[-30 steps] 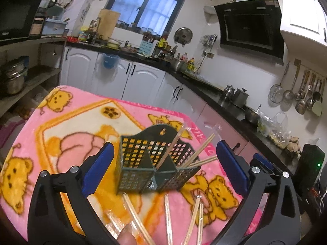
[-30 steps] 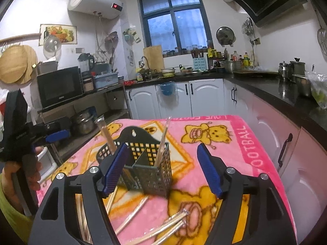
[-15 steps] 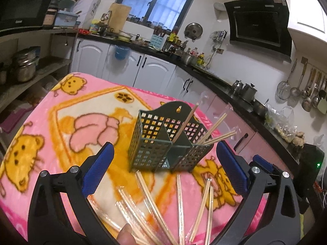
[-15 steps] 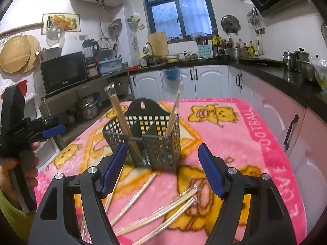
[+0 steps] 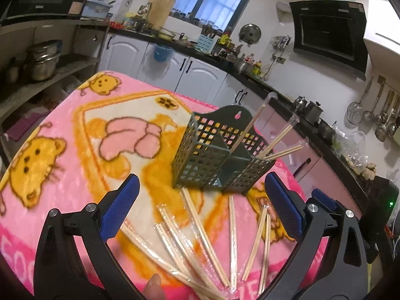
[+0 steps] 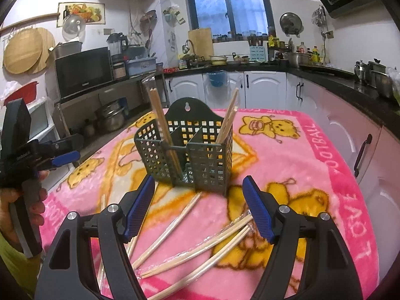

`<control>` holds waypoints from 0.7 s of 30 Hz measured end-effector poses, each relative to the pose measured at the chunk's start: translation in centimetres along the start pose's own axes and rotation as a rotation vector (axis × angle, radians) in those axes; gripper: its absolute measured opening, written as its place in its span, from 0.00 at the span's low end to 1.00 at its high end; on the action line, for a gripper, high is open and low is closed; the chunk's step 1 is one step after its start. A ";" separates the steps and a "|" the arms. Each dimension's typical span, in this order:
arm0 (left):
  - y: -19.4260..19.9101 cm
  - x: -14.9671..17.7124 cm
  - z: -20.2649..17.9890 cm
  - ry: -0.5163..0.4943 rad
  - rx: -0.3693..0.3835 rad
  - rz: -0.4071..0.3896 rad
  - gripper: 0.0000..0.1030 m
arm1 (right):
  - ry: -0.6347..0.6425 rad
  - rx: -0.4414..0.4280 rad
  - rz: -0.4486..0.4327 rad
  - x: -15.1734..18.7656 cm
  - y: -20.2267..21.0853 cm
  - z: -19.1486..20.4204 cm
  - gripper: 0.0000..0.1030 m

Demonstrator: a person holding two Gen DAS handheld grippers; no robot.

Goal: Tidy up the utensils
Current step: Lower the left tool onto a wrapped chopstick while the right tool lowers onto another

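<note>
Left wrist view: at the left edge of the frame a shelf carries steel pots (image 5: 43, 61); along the top runs the kitchen's back worktop with a cutting board (image 5: 160, 10), and at the upper right hangs a black range hood (image 5: 330, 32) with ladles (image 5: 385, 117) below it. A pink cartoon blanket (image 5: 50, 135) covers the counter. The left claw (image 5: 200, 208) is empty, its blue pads spread wide. The dark green utensil holder (image 5: 220, 157) stands upright in the middle of the frame, above the gap between the pads and apart from them, with several chopsticks leaning out of its right compartment. Loose wrapped chopsticks (image 5: 200, 230) lie fanned on the blanket between the pads, below the holder.

In the right wrist view, the left claw (image 6: 62, 156) shows at the left edge, held in a hand (image 6: 15, 215). A microwave (image 6: 83, 70) sits at the upper left. The right claw (image 6: 200, 205) is also wide apart and holds nothing. The holder (image 6: 190, 150) stands at centre, just above the pads; loose chopsticks (image 6: 200, 247) lie between and below them.
</note>
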State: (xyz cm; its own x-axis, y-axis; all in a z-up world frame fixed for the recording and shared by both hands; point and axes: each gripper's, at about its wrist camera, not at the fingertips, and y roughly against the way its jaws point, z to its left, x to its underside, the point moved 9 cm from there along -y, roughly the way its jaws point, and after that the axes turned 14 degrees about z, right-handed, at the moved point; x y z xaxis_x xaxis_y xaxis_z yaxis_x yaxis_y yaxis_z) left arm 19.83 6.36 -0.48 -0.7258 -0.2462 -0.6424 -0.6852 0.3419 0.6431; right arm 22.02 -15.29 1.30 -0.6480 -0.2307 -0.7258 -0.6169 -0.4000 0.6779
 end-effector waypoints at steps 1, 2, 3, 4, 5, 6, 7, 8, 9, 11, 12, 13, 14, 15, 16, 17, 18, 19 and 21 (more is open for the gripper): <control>-0.1 0.3 0.3 0.007 -0.002 0.007 0.90 | 0.000 -0.002 0.003 0.1 -0.1 0.1 0.68; -0.1 0.4 0.4 0.010 -0.004 0.010 0.90 | 0.001 -0.004 0.006 0.2 -0.1 0.2 0.68; -0.1 0.6 0.6 0.014 -0.006 0.013 0.90 | 0.003 -0.005 0.009 0.3 -0.2 0.4 0.68; -0.2 0.8 0.8 0.018 -0.010 0.015 0.90 | 0.004 -0.008 0.013 0.4 -0.3 0.5 0.68; -0.2 0.9 1.0 0.023 -0.014 0.017 0.90 | 0.007 -0.010 0.016 0.5 -0.4 0.7 0.68; -0.2 1.1 1.2 0.027 -0.015 0.019 0.90 | 0.012 -0.013 0.019 0.6 -0.5 0.9 0.68; -0.2 1.3 1.5 0.031 -0.018 0.022 0.90 | 0.015 -0.013 0.021 0.6 -0.5 1.0 0.68; -0.3 1.5 1.7 0.035 -0.022 0.025 0.90 | 0.018 -0.013 0.025 0.7 -0.6 1.1 0.68; -0.3 1.7 1.9 0.038 -0.027 0.028 0.90 | 0.019 -0.016 0.029 0.8 -0.7 1.2 0.68; -0.4 2.3 2.2 0.043 -0.032 0.039 0.90 | 0.020 -0.018 0.036 1.0 -0.9 1.4 0.68; -0.5 2.5 2.3 0.044 -0.035 0.043 0.90 | 0.021 -0.018 0.039 1.1 -1.0 1.5 0.68; -0.6 2.8 2.6 0.049 -0.042 0.048 0.90 | 0.023 -0.020 0.043 1.2 -1.2 1.6 0.68; -0.8 3.2 2.9 0.054 -0.048 0.055 0.90 | 0.023 -0.022 0.047 1.2 -1.3 1.7 0.68; -0.9 3.4 3.2 0.058 -0.050 0.059 0.90 | 0.023 -0.025 0.053 1.3 -1.5 1.8 0.68; -1.0 3.8 3.7 0.069 -0.053 0.065 0.90 | 0.023 -0.026 0.059 1.5 -1.7 1.8 0.68; -1.1 4.1 4.0 0.078 -0.056 0.072 0.90 | 0.023 -0.027 0.063 1.5 -1.9 1.9 0.68; -1.2 4.2 4.3 0.082 -0.059 0.077 0.90 | 0.024 -0.031 0.072 1.6 -2.2 2.0 0.68; -1.3 4.6 4.8 0.089 -0.071 0.084 0.90 | 0.025 -0.031 0.079 1.7 -2.4 2.1 0.68; -1.4 5.0 5.4 0.096 -0.092 0.093 0.90 | 0.025 -0.033 0.093 1.9 -2.9 2.2 0.68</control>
State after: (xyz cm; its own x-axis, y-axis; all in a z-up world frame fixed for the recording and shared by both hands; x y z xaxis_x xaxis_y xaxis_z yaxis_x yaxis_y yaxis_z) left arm 17.53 9.54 -6.83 -0.7856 -0.3042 -0.5388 -0.6147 0.2839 0.7359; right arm 21.60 -12.60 -1.79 -0.6902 -0.2902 -0.6629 -0.5392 -0.4048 0.7385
